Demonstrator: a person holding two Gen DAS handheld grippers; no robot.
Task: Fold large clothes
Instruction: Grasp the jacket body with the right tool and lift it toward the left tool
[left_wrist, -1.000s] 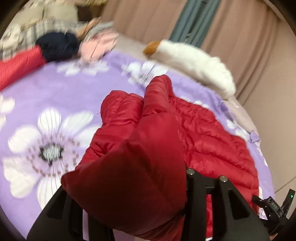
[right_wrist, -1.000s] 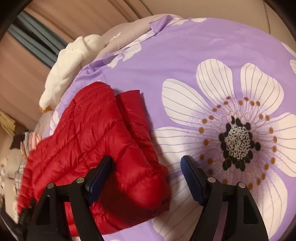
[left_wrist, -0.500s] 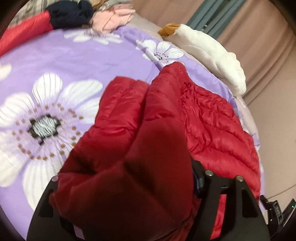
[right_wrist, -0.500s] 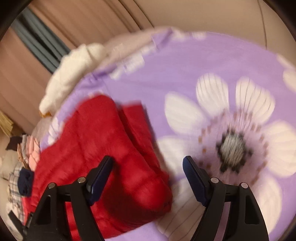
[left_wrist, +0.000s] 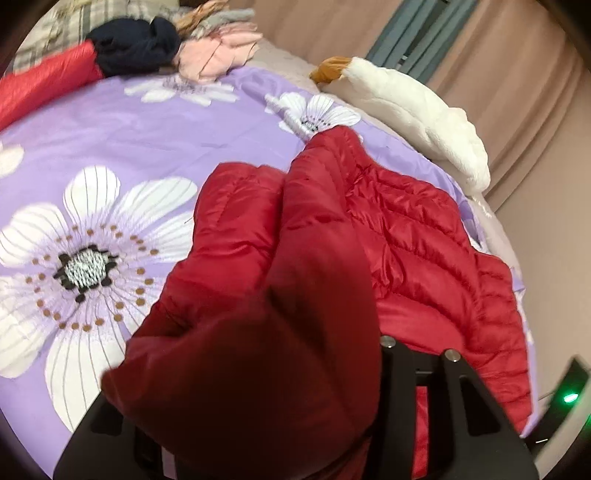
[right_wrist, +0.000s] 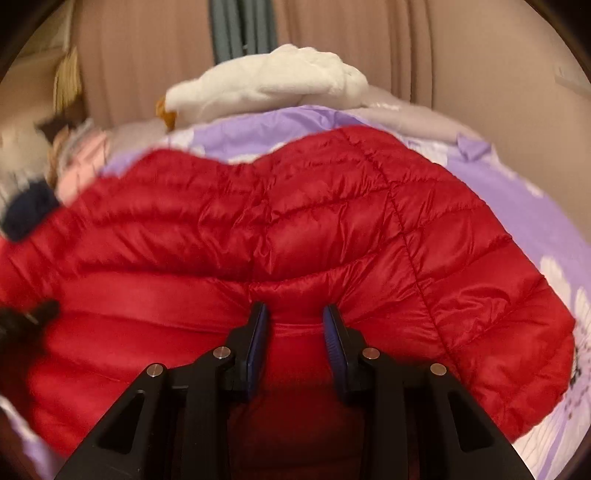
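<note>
A red quilted puffer jacket (left_wrist: 424, 236) lies on the purple flowered bedspread (left_wrist: 129, 133). My left gripper (left_wrist: 280, 413) is shut on a fold of the jacket, which bulges over the fingers and hides their tips. In the right wrist view the jacket (right_wrist: 295, 229) fills the middle. My right gripper (right_wrist: 295, 325) has closed in on a ridge of the jacket's edge, with the blue pads (right_wrist: 258, 332) pressing red fabric between them.
A white plush toy (left_wrist: 413, 110) lies along the far edge of the bed by the curtains. A pile of clothes with a navy item (left_wrist: 136, 44), a pink one (left_wrist: 218, 55) and another red garment (left_wrist: 44, 85) sits at the far left.
My right gripper swung from open over the flower print to the jacket and closed on its edge. My left gripper kept its hold and shifted slightly.
</note>
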